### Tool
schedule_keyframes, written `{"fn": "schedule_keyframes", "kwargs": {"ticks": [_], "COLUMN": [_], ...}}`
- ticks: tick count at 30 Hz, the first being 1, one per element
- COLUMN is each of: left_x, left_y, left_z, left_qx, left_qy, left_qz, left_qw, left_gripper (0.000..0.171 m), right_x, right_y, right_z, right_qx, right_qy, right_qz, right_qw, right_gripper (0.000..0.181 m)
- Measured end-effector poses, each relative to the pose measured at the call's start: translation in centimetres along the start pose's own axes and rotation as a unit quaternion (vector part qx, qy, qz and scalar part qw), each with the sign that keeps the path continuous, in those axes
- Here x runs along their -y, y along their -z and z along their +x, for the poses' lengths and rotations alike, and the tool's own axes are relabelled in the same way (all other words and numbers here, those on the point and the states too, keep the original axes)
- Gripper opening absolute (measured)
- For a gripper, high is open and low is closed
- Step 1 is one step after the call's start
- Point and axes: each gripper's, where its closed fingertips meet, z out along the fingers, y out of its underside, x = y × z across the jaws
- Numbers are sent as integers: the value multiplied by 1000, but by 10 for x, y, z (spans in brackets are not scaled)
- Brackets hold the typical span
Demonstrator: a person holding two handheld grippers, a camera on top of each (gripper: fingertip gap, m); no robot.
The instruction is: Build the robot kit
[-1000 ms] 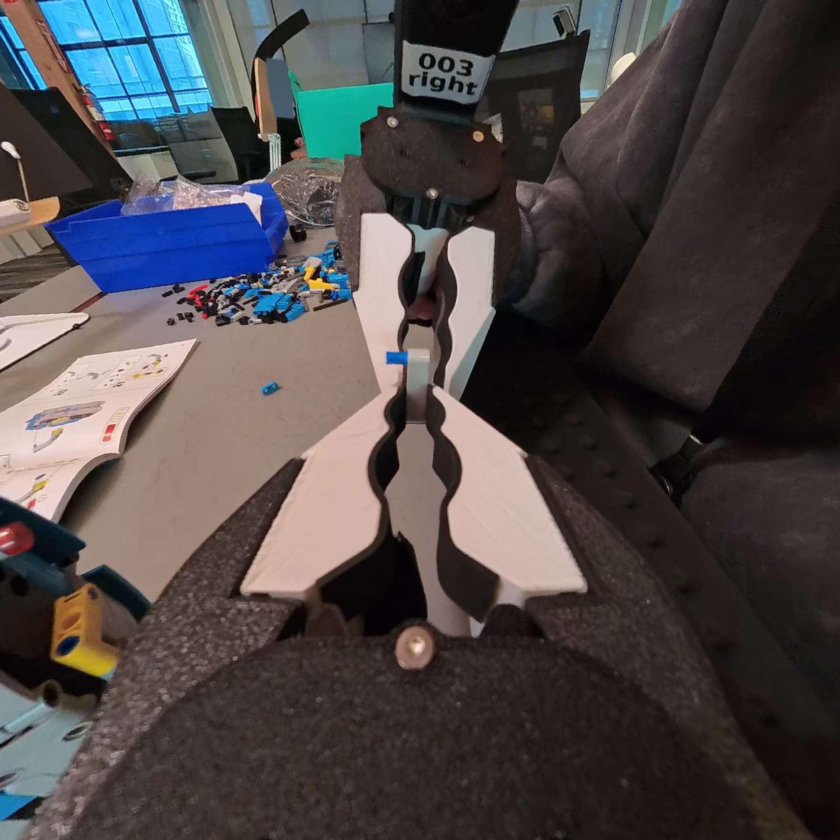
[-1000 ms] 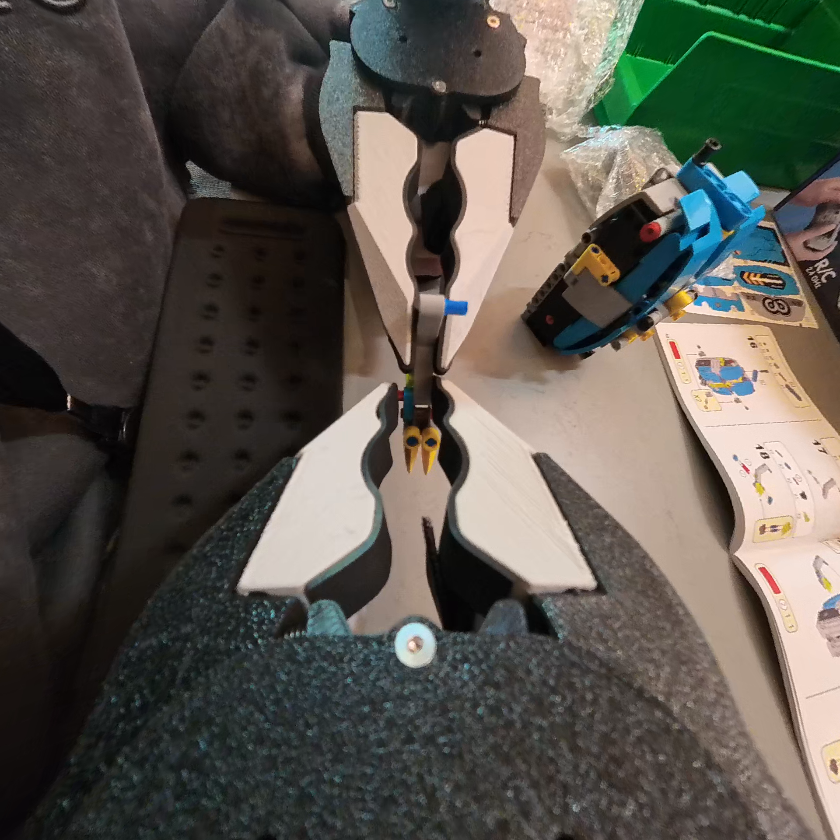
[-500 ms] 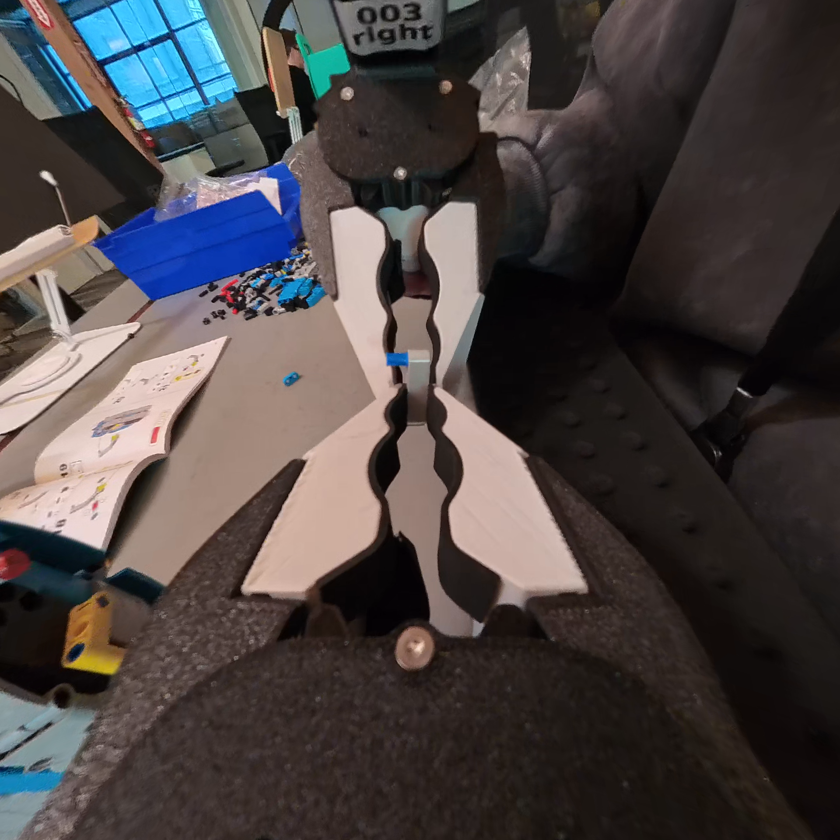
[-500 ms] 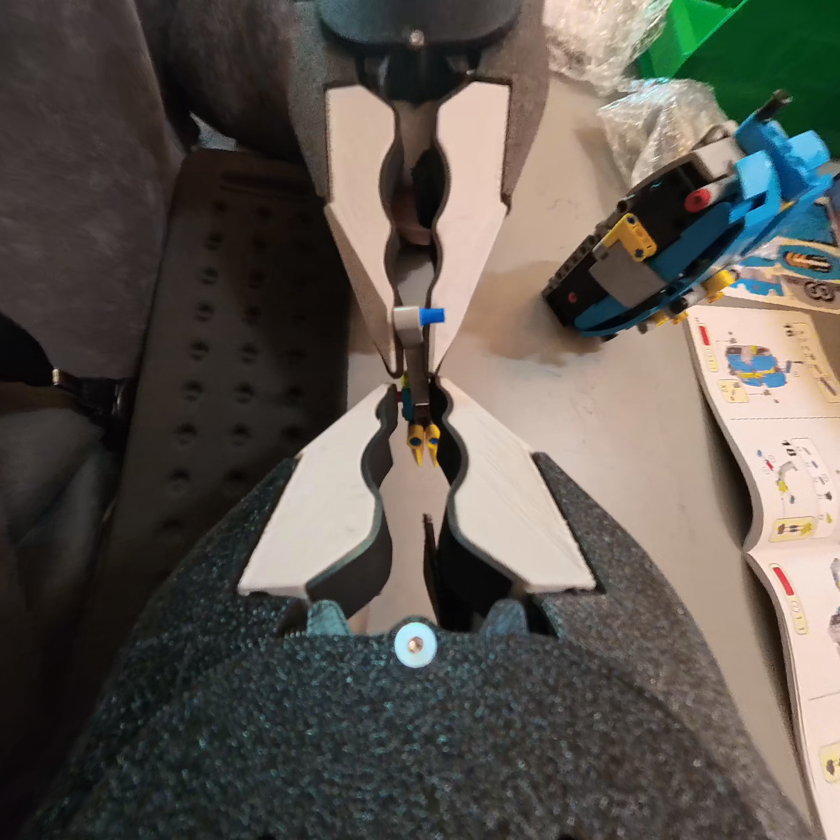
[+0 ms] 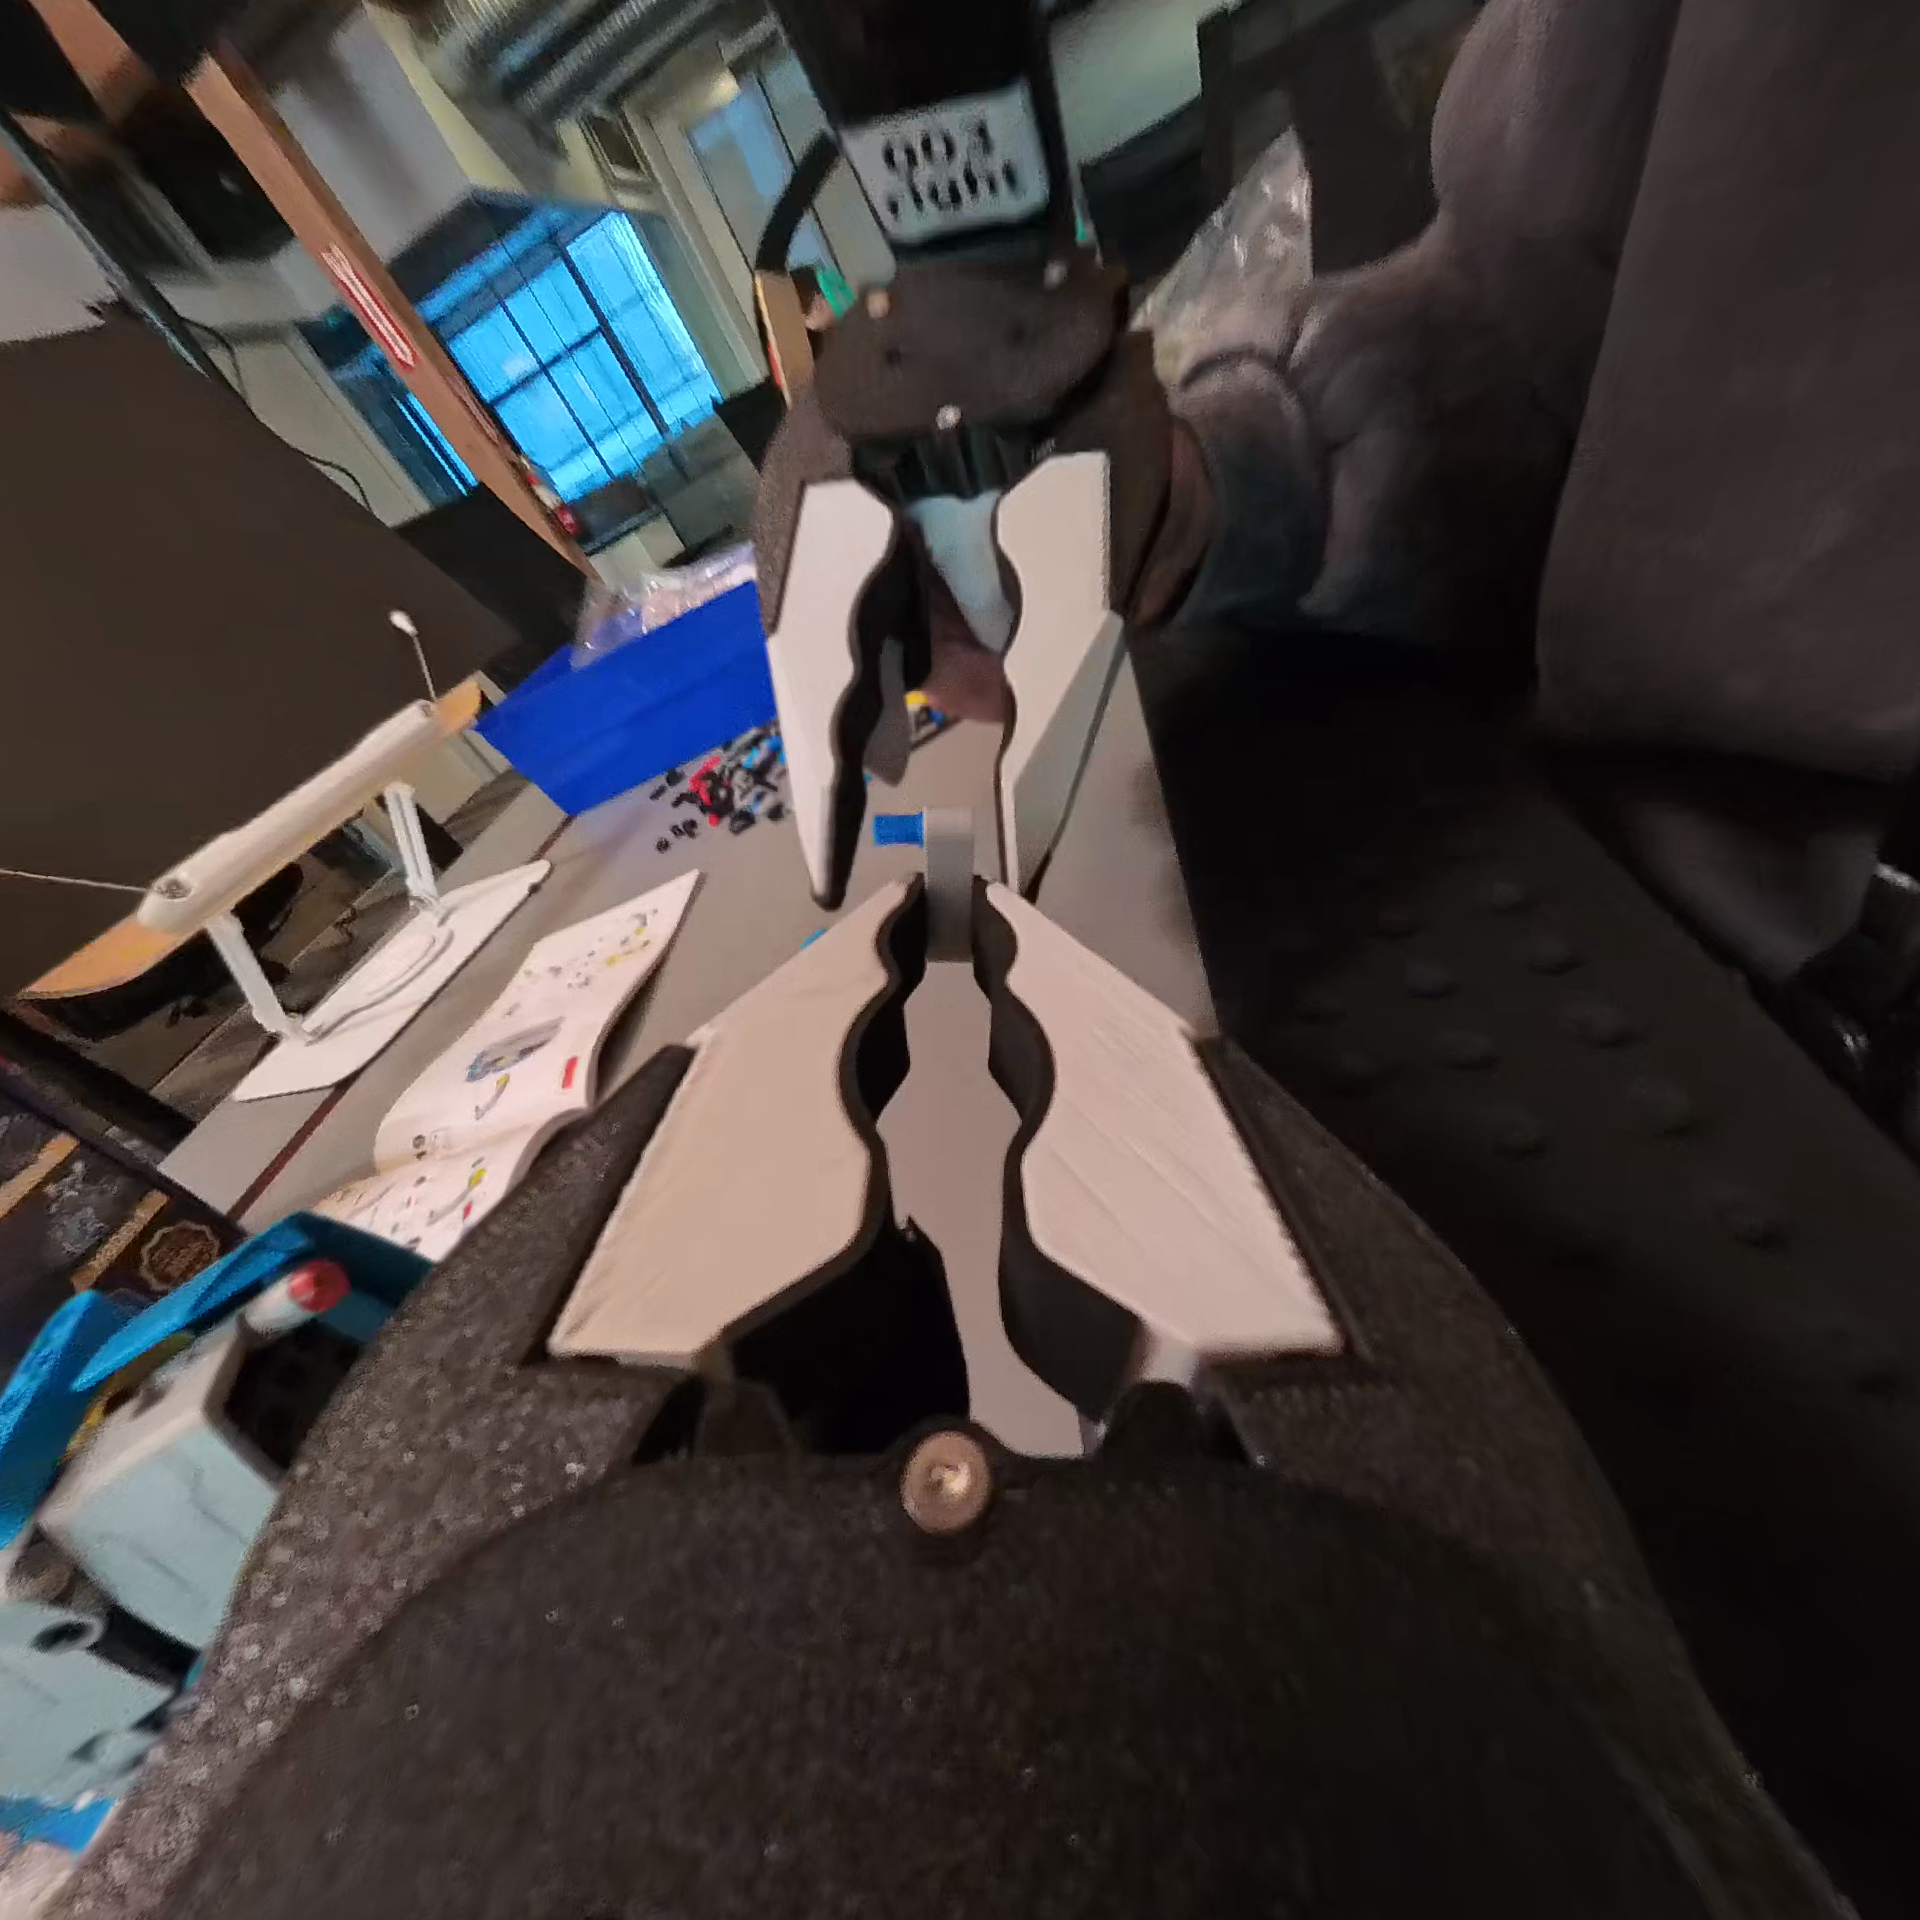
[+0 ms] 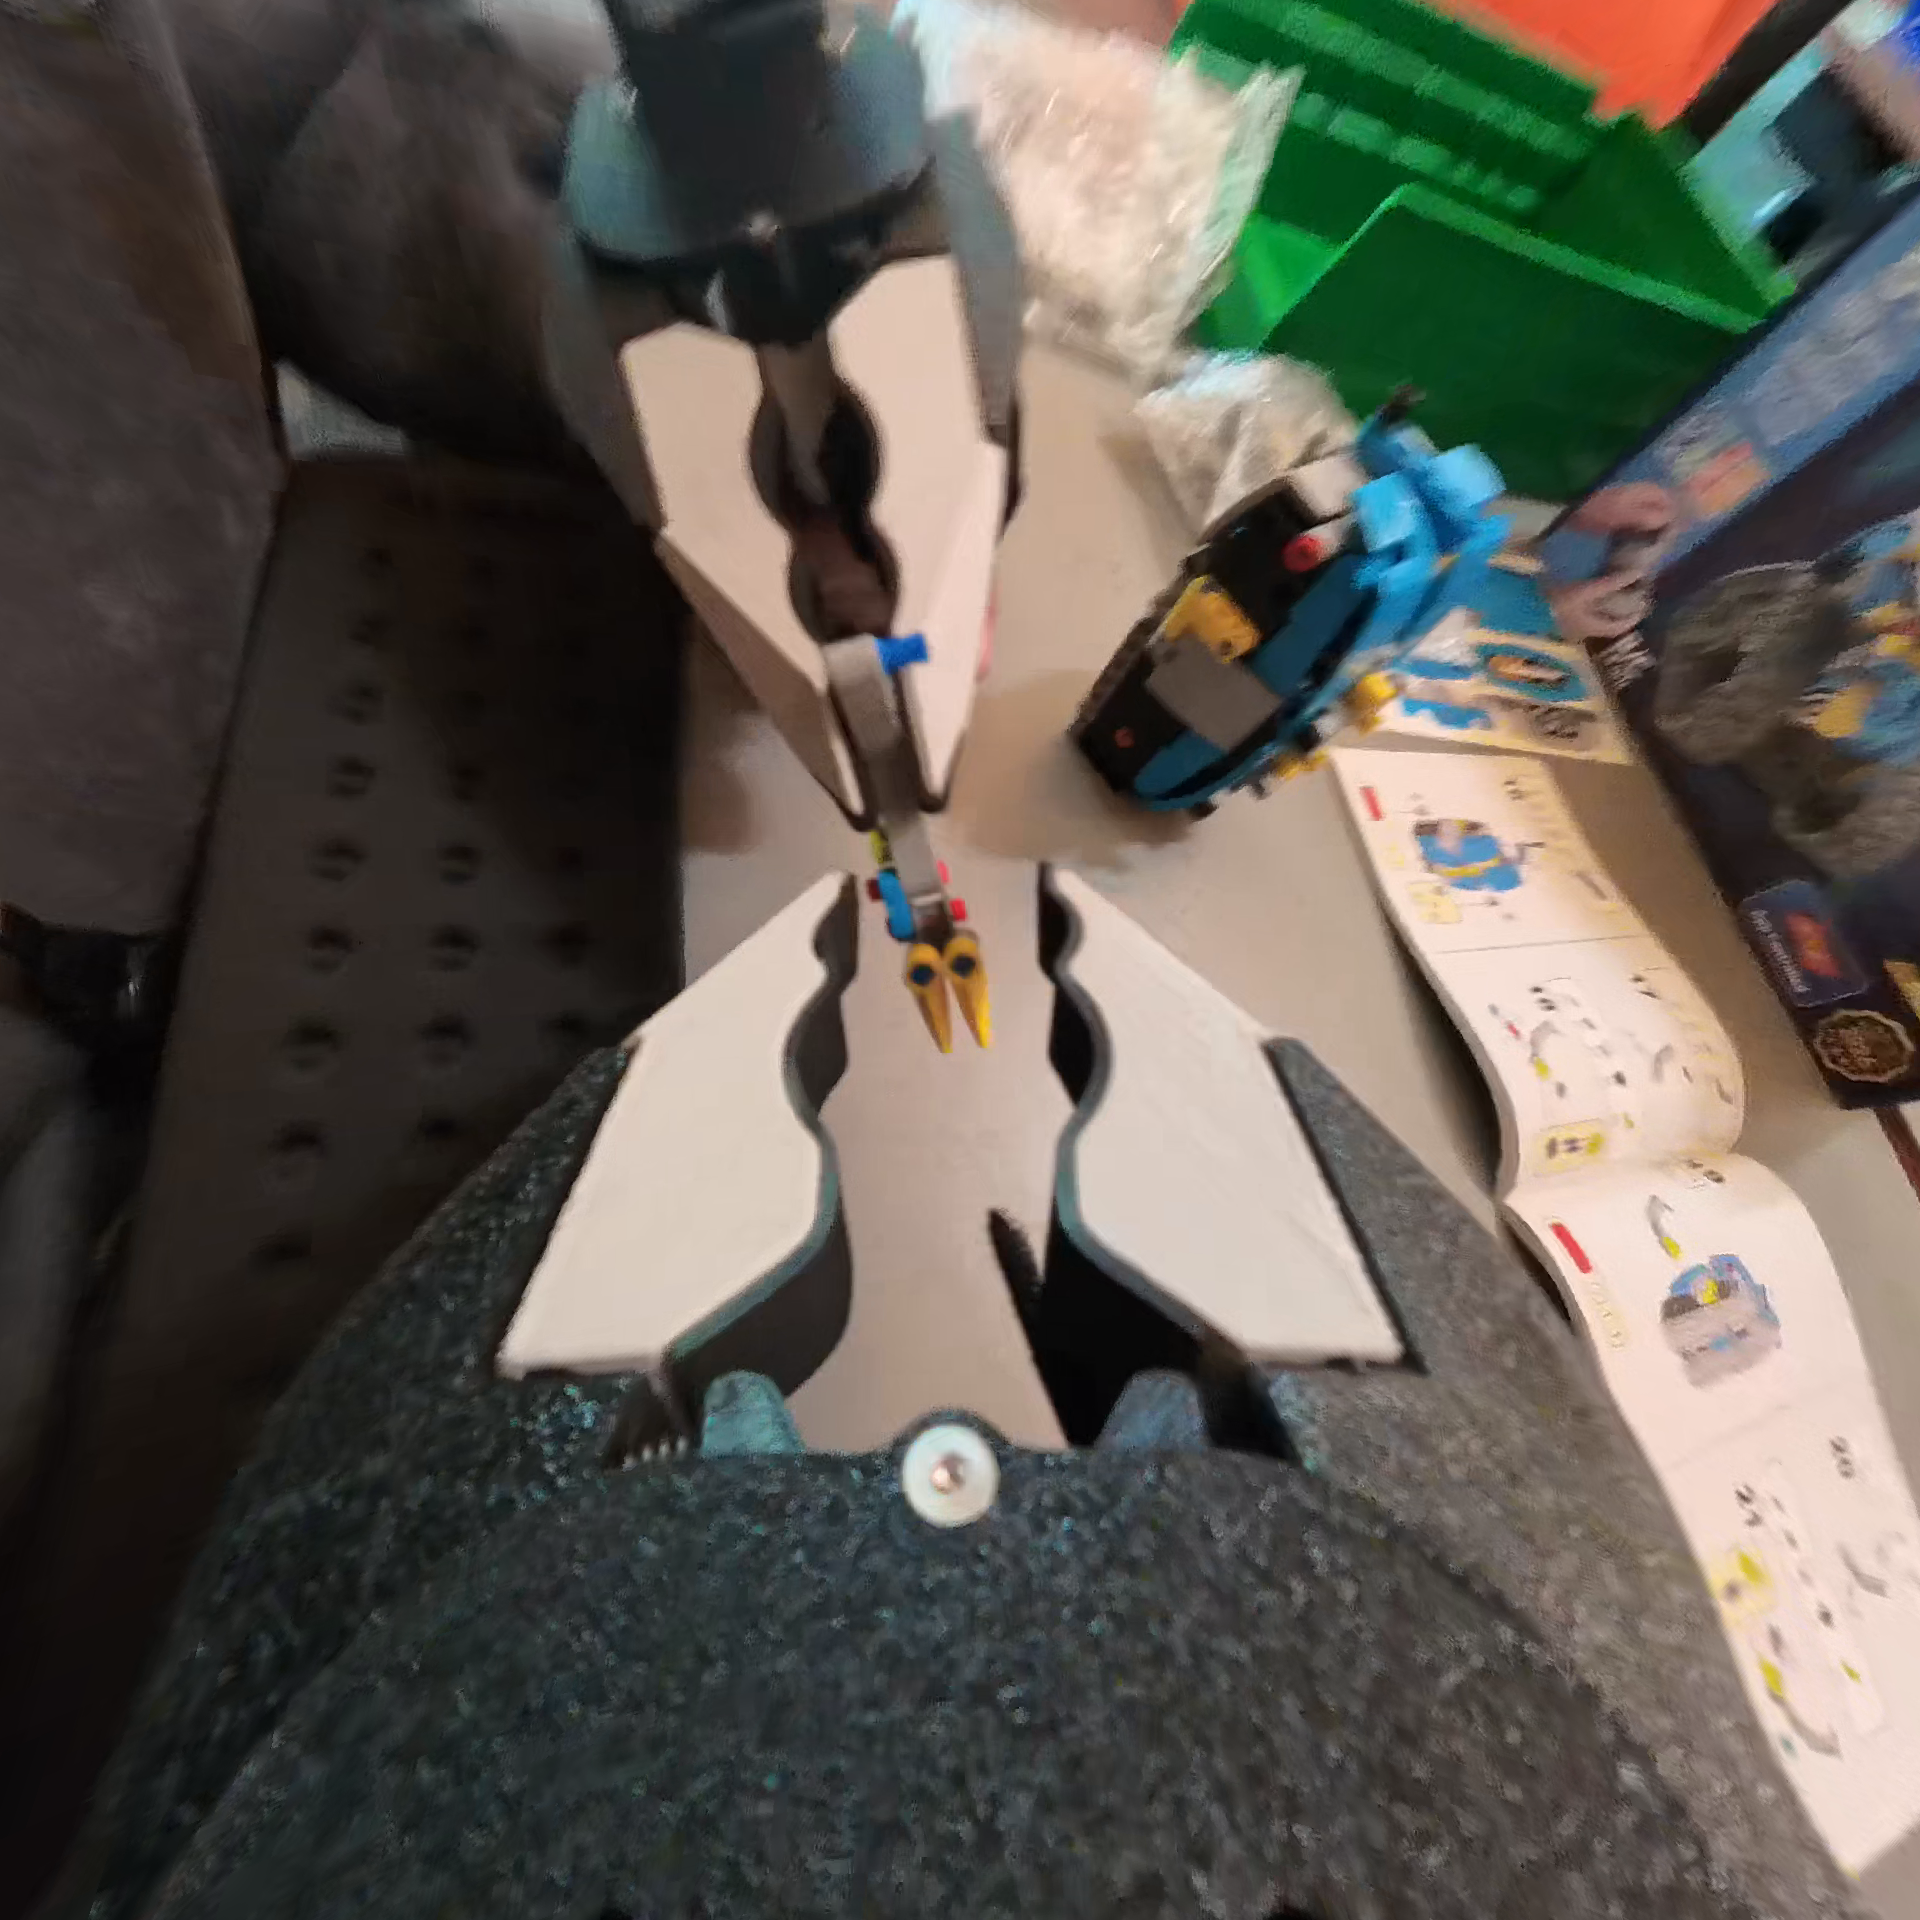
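Each of your cameras sits just behind its own fingers, looking forward along them at close range over the table (image 5: 727, 883). The two face each other — each view shows the opposite gripper head-on, and both catch the booklet (image 5: 540, 1049) (image 6: 1558, 1039).

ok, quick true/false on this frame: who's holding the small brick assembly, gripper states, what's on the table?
1. The left gripper is shut on the small brick assembly. True.
2. The right gripper is clamped on it too. False: its jaws stand open, clear of the piece.
3. The assembly ends in two yellow pointed tips. True.
4. The instruction booklet is closed. False: it lies open on the table.
5. The blue bin sits beside the green bin. False: different ends of the table.
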Motion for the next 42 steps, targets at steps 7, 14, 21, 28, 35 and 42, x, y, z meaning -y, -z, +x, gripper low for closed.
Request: {"fn": "schedule_keyframes", "kwargs": {"ticks": [7,14,21,28,35,42], "left_x": [17,12,-7,3,-15,-8], "left_y": [7,2,20,-12,-16,-26], "left_z": [-12,-9,-15,28,49,60], "left_qx": [-13,-20,77,48,-11,8], "left_qy": [90,142,251,124,73,104], "left_qz": [60,43,-89,-343,-469,-485], "left_qw": [994,989,961,930,880,868], "left_gripper": [7,10,59,49,11,20], "right_x": [4,0,-30,-25,-10,-22], "right_y": [6,16,21,16,33,38], "right_z": [-9,-4,3,-27,-49,-56], "right_qx": [112,103,83,76,78,74], "right_qy": [-111,-118,-122,-42,14,39], "right_qz": [87,65,7,-10,3,-24], "right_qw": [984,985,989,996,997,996], "right_gripper": [36,15,15,15,13,13]}}
